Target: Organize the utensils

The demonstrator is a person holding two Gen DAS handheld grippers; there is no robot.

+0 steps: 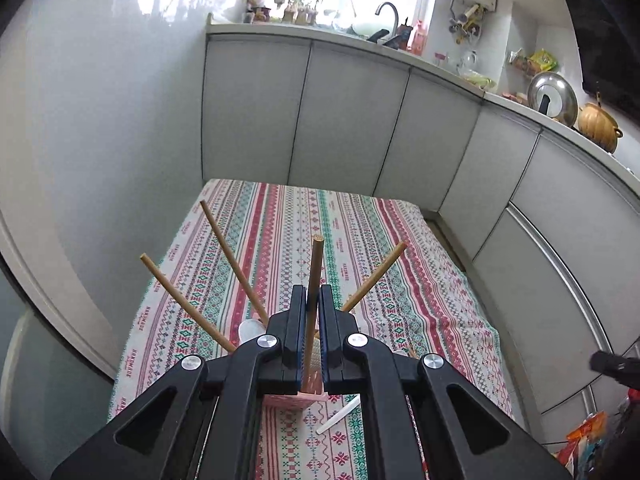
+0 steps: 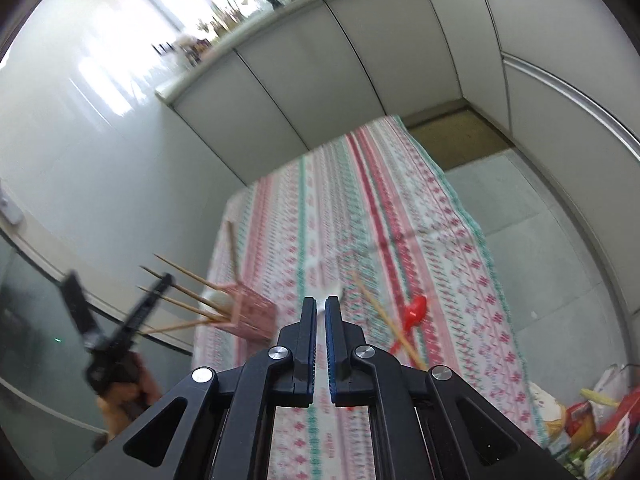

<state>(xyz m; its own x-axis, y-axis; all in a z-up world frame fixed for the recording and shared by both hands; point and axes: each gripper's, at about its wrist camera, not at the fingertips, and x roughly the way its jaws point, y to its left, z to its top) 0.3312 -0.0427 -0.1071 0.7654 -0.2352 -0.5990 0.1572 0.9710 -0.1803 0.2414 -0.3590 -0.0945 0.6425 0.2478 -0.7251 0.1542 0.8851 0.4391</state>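
The left gripper point(image 1: 312, 300) has its fingers closed narrowly on a brown wooden chopstick point(image 1: 314, 276), which stands nearly upright between the pads with its blunt top end above the fingertips. Its lower part runs down into a pink plastic slotted utensil holder point(image 1: 294, 400), partly hidden behind the gripper body. Three more wooden chopsticks point(image 1: 234, 264) already stand in that holder and fan outward, two leaning toward the left edge of the table and one toward the right. A white rounded object, hard to identify, shows at the holder's left side. The holder sits near the front left corner of the table, which is covered by a striped red, green and white patterned cloth point(image 1: 400, 280). A white plastic utensil handle point(image 1: 338, 416) lies flat on the cloth just beside the holder, toward the front edge.

In the right wrist view, the right gripper point(image 2: 320, 304) is above the cloth with its fingers drawn close, a thin gap between the blue pads; a blurred white object lies just beyond the fingertips, and whether it is pinched cannot be told. A red plastic spoon point(image 2: 412, 314) lies on the cloth to the right of this gripper, and a loose pair of pale wooden chopsticks point(image 2: 384, 316) lies just beside the spoon, crossing its handle.
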